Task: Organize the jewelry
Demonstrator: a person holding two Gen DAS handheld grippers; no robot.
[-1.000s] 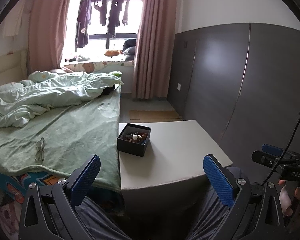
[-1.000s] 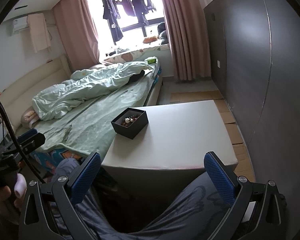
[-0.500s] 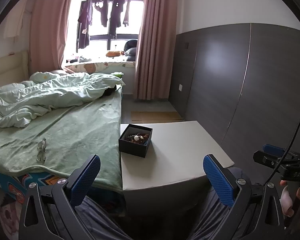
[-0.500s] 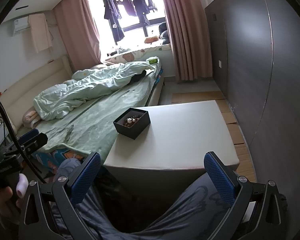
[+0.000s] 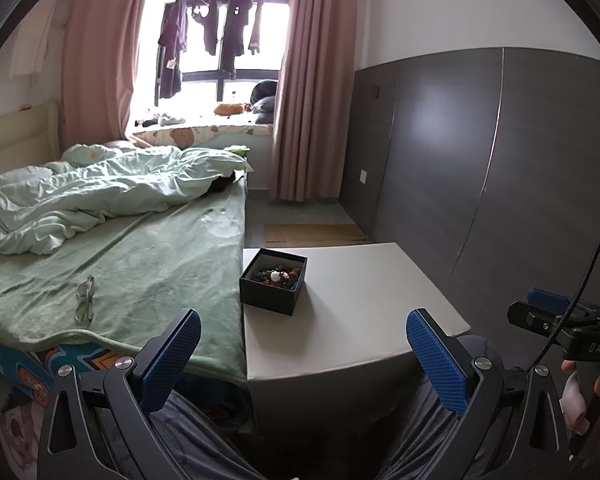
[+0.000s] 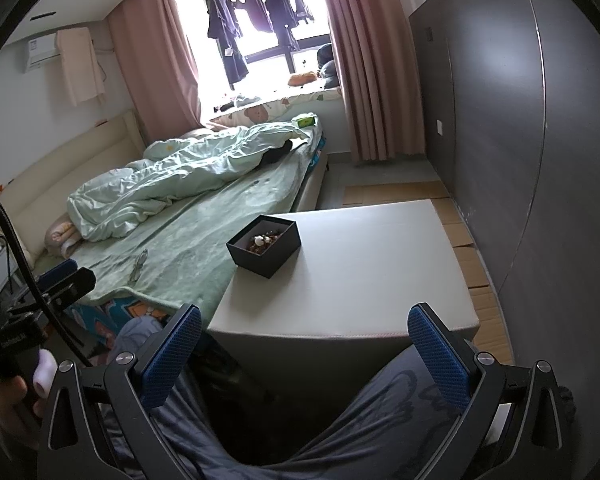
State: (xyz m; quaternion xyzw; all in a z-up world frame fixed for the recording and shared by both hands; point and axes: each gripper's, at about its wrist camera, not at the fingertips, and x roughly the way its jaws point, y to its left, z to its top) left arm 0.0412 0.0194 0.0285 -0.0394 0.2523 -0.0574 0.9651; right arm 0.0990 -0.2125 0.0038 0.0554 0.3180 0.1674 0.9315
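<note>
A small black open box holding a heap of beaded jewelry stands on the far left part of a white table. The box also shows in the right wrist view. My left gripper is open and empty, held well short of the table's near edge, above my lap. My right gripper is open and empty too, just before the table's near edge. Each gripper shows at the edge of the other's view.
A bed with a green sheet and rumpled duvet adjoins the table on the left. A pair of glasses lies on the sheet. A dark grey wall panel runs along the right. Cardboard sheets lie on the floor.
Both cameras have drifted slightly; the table and box sit a little further right and lower in the views. Both grippers stay open.
</note>
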